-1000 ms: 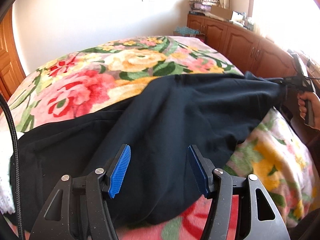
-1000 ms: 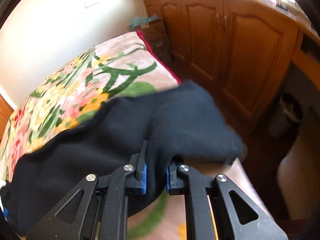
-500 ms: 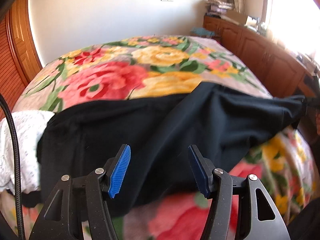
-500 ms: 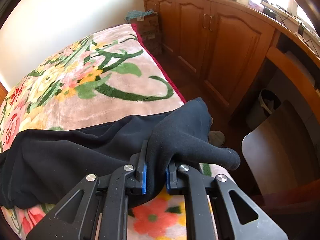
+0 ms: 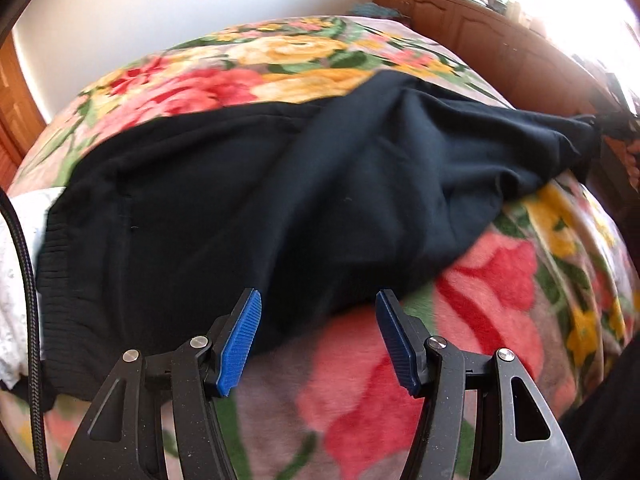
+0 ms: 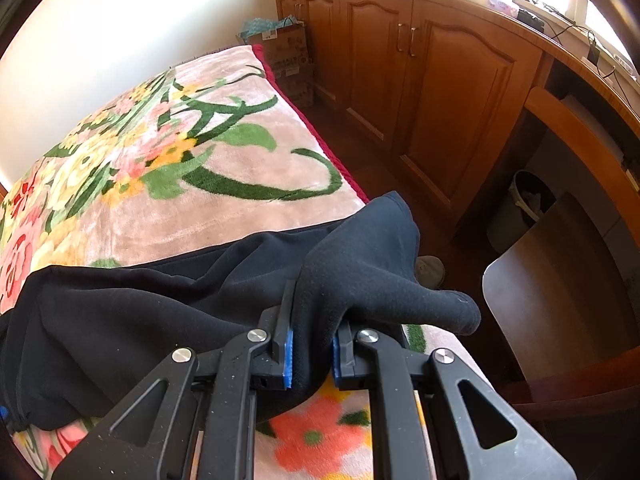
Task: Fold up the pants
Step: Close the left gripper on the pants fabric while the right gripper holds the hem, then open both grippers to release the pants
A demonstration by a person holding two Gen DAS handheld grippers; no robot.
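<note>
Black pants lie stretched across a bed with a floral blanket. Their ribbed waistband is at the left in the left wrist view, and the legs run off to the right. My left gripper is open over the pants' near edge, with nothing pressed between its blue pads. In the right wrist view my right gripper is shut on a bunch of the pants at the leg end, held near the bed's right edge. The cloth droops past the jaws.
A white lacy cloth lies at the bed's left edge. Wooden cabinets line the wall to the right, with a narrow floor strip, a bin and a chair beside the bed. A paper bag stands by the bed's far corner.
My left gripper has moved toward the pants' near edge and sunk closer to the blanket. My right gripper drew the leg end out toward the bed's edge, then held still.
</note>
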